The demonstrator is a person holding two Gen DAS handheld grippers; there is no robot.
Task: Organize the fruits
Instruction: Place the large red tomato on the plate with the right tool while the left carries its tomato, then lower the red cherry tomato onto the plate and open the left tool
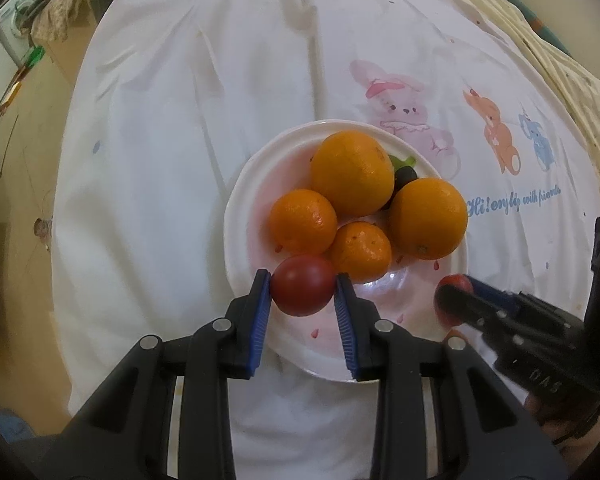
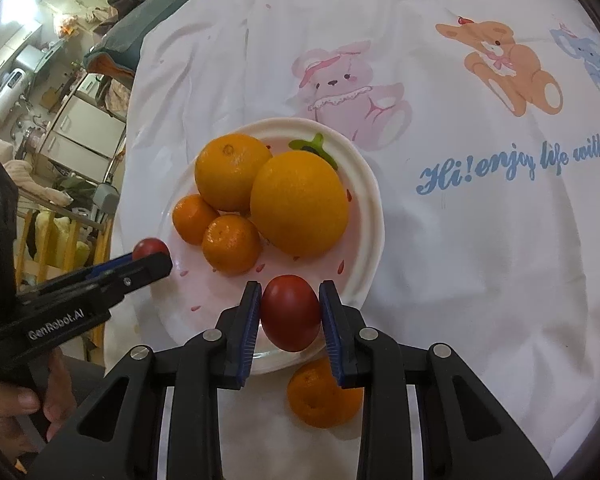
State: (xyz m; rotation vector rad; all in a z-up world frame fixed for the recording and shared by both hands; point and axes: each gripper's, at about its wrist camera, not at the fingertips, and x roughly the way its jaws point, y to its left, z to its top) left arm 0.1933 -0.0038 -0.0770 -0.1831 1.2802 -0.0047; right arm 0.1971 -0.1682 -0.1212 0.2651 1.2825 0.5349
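Each gripper, left [image 1: 303, 292] and right [image 2: 289, 312], was clamped on a red fruit [image 1: 302, 285] [image 2: 290, 307] over the near rim of the plate [image 1: 244, 184]; releasing low into bare spots beside the oranges [image 1: 352, 172] would likely prevent rolling.

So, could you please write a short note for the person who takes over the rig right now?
Left gripper: shut on a red tomato, above the near left rim of the plate.
Right gripper: shut on a second red tomato, above the plate's near right side.
On the plate: two large oranges, two small mandarins, and a dark fruit with a green stem, mostly hidden.
Left to do: release both tomatoes on the plate, probably, then fetch the mandarin lying on the white cloth beside the plate.
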